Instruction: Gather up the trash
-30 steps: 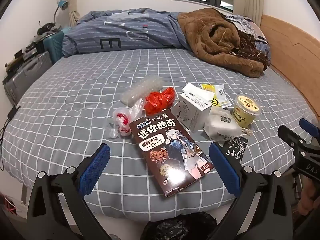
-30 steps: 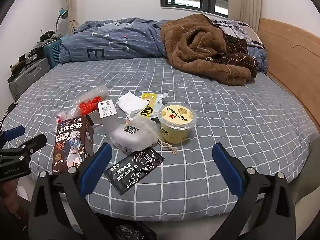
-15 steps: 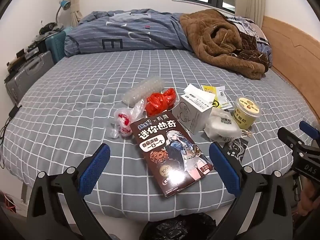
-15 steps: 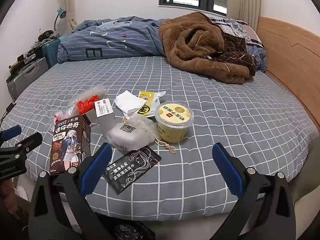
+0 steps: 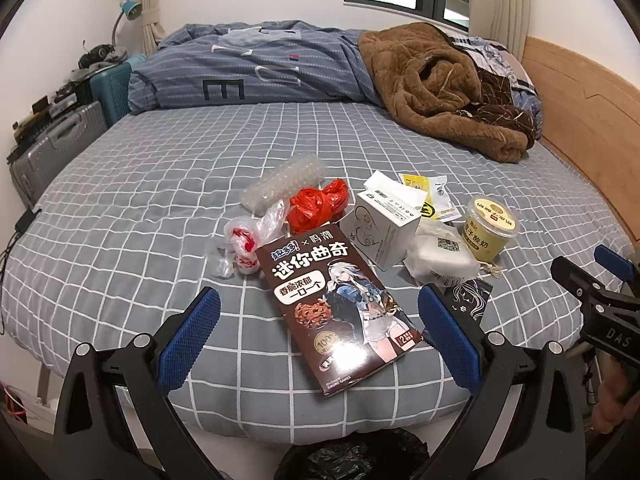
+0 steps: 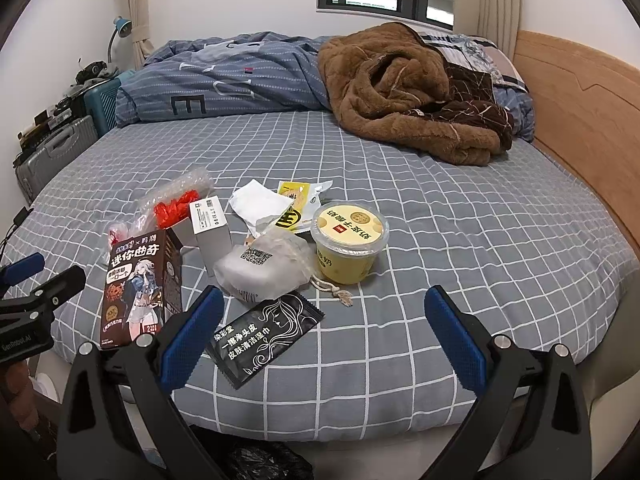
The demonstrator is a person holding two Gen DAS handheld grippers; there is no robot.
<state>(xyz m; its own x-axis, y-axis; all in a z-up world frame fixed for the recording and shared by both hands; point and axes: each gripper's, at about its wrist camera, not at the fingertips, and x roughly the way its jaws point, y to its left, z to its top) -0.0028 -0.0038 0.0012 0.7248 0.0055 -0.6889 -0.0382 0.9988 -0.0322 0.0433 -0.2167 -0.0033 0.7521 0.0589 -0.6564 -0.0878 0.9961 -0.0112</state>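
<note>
Trash lies in a cluster near the front edge of the bed. A brown cookie box is nearest my left gripper, which hangs open just in front of it. Behind it are a red plastic bag, a white carton, a white pouch, a yellow yogurt cup and a black wipe sachet. My right gripper is open, hovering over the sachet and holding nothing.
A black trash bag sits on the floor below the bed edge. A brown blanket and a blue duvet fill the far side. Suitcases stand at the left; a wooden headboard runs along the right.
Both grippers have drifted slightly, the views shifting a little. Nothing on the bed has moved and both stay open.
</note>
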